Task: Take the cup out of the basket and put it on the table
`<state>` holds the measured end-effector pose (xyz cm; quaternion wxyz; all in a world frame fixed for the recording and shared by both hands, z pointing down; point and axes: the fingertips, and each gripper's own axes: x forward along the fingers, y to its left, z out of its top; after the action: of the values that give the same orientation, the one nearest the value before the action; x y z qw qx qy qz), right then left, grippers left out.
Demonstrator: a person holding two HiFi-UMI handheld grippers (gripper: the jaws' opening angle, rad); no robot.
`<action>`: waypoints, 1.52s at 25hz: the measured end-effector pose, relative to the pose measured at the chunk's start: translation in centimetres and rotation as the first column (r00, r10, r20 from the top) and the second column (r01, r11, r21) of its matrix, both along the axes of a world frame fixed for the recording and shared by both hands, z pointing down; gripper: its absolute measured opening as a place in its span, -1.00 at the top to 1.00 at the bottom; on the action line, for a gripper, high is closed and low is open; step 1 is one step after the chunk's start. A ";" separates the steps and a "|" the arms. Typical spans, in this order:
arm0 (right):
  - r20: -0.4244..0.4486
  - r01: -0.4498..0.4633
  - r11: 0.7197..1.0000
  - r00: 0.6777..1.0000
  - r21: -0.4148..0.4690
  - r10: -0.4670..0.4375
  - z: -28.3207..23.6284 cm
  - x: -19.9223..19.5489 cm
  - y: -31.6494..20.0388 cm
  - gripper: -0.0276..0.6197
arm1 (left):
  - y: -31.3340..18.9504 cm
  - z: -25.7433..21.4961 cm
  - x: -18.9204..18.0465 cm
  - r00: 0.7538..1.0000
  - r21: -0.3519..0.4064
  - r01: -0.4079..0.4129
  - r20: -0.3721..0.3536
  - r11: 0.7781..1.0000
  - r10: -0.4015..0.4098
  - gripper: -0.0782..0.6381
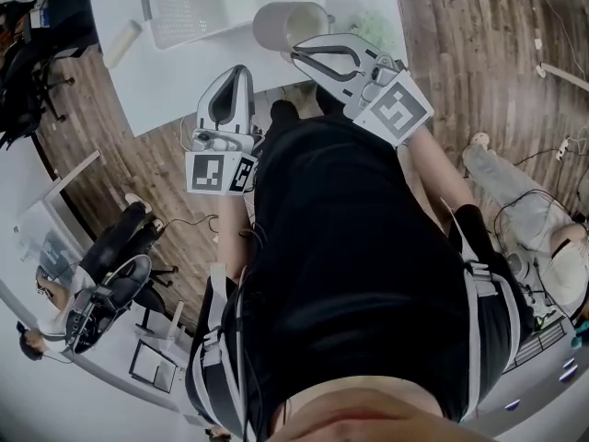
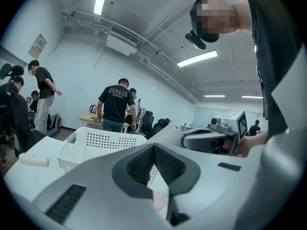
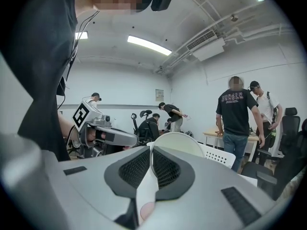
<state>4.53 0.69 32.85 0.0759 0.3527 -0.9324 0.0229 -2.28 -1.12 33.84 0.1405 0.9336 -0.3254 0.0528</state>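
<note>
Cup [image 1: 290, 24] is pinched by its rim in my right gripper's [image 1: 306, 55] jaws, outside the basket [image 1: 184, 7] and over the white table [image 1: 175, 86] near its front edge. My left gripper [image 1: 239, 76] hangs beside it, jaws closed on nothing.

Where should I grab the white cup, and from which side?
Grip the cup by its thin wall at the rim. Come in from the open mouth so that one jaw slips inside and the other stays outside. The round body looks too wide for the jaws to span, while the wall is thin enough to pinch. The right gripper is shut on it in just that way.
</note>
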 end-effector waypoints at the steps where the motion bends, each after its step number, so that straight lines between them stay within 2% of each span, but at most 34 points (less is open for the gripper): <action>1: -0.019 -0.007 1.000 1.000 0.002 0.007 0.1 -0.7 0.1 0.81 | 0.0 0.0 -0.7 1.000 0.001 -0.014 0.000 1.000 0.014 0.73; 5: -0.100 -0.031 0.999 0.994 0.016 0.033 -0.1 -4.2 0.4 0.81 | -0.3 -0.2 -3.8 0.997 0.011 -0.071 -0.002 0.997 0.071 0.73; 10: -0.144 -0.069 0.998 0.987 -0.006 0.068 0.4 -8.0 1.0 0.81 | -0.8 -0.2 -6.9 0.992 0.011 -0.126 -0.023 0.992 0.126 0.73; 16: -0.202 -0.105 0.990 0.976 -0.093 0.084 4.0 -11.5 0.9 0.81 | -1.2 -0.6 -9.9 0.983 0.028 -0.178 -0.037 0.984 0.179 0.73; 23: -0.285 -0.107 0.976 0.957 -0.192 0.049 9.9 -15.9 0.5 0.81 | -0.9 -0.8 -12.5 0.975 0.041 -0.217 -0.038 0.975 0.219 0.73; 30: -0.373 -0.110 0.956 0.928 -0.272 0.001 15.7 -17.7 -0.6 0.81 | -0.8 -0.1 -13.6 0.965 0.029 -0.262 -0.024 0.965 0.262 0.73; 38: -0.424 -0.124 0.946 0.905 -0.300 -0.016 18.2 -18.8 -2.3 0.81 | -1.9 0.1 -14.5 0.960 0.036 -0.281 -0.002 0.959 0.282 0.73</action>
<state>-14.27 -1.56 51.09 0.3307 0.3584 -0.8673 0.0996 -16.78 -3.02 33.89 0.1160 0.9729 -0.1898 0.0634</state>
